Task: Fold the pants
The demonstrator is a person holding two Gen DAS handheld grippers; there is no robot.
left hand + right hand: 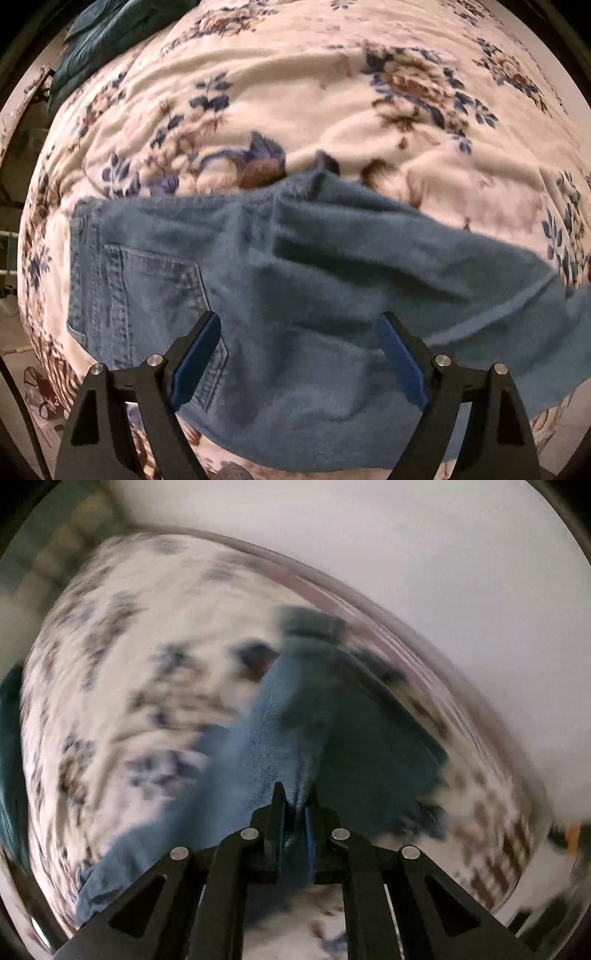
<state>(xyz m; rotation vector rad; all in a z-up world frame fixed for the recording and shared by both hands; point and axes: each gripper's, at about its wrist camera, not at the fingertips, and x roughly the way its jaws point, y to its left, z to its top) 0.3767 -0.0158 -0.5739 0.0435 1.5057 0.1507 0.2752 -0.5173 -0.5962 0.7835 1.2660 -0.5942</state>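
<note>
Light blue jeans [295, 295] lie on a floral bedspread [295, 92], back pocket [155, 291] at the left, legs running off to the right. My left gripper [299, 339] is open just above the seat of the jeans, its blue pads wide apart and empty. In the blurred right wrist view my right gripper [295, 808] is shut on a fold of the jeans [280, 731] and holds it lifted above the bedspread [129, 664]; the fabric hangs away towards the bed.
A dark teal cloth [96, 40] lies at the far left corner of the bed and shows at the left edge of the right wrist view [9, 757]. The bed edge and floor lie left [14, 206]. A white wall [406, 554] is beyond the bed.
</note>
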